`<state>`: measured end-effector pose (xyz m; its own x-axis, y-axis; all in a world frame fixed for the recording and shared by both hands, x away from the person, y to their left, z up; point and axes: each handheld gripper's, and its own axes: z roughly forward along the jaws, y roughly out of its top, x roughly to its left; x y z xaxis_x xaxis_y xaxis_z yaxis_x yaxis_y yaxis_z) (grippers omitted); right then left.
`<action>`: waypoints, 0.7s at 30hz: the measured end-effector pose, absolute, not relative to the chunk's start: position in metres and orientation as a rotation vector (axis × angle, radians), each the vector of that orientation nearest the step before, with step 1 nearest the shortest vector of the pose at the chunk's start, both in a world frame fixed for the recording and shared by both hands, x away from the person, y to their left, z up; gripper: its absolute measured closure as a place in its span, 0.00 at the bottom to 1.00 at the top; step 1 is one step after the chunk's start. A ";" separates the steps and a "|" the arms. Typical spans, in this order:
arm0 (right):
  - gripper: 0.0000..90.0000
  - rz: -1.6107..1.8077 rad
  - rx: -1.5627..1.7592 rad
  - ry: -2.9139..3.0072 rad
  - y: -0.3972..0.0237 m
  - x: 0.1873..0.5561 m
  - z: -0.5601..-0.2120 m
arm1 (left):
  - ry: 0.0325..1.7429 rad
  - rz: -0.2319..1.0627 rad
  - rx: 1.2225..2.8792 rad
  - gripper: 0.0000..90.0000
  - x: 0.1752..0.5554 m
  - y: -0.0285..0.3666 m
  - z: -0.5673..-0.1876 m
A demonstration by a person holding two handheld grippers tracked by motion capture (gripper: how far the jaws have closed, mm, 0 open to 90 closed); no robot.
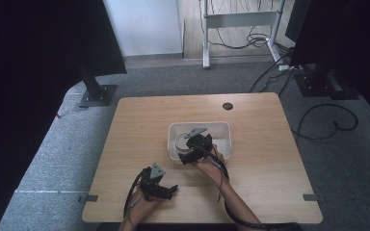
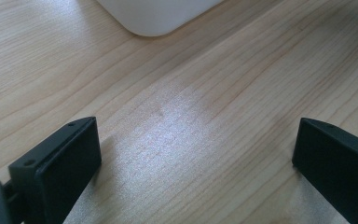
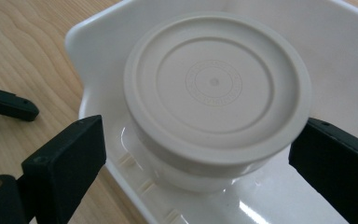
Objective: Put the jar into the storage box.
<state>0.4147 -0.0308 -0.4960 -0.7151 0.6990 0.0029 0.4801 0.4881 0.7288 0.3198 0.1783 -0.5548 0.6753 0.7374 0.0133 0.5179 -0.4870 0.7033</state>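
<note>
Right gripper (image 1: 189, 155) is over the near-left end of the white tray (image 1: 224, 126), fingers (image 3: 70, 154) spread wide on either side of the round lidded tub (image 3: 214, 88). The tub sits upright in the tray's left end, dead centre between those fingers, not yet touched as far as I can tell. The move turns on that: straddled and lined up, the fingers need only close in. Left gripper (image 1: 166, 191) rests low on the table (image 1: 260, 183), near the front edge, wide open and empty, farther off.
</note>
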 end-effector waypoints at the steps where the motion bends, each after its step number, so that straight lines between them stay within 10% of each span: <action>1: 0.04 1.060 0.996 2.444 -0.031 0.414 -0.496 | 0.962 0.412 2.200 0.01 0.320 0.178 -0.555; 21: 0.05 1.069 0.915 2.441 -0.051 0.395 -0.484 | 0.961 0.413 2.199 0.01 0.320 0.178 -0.555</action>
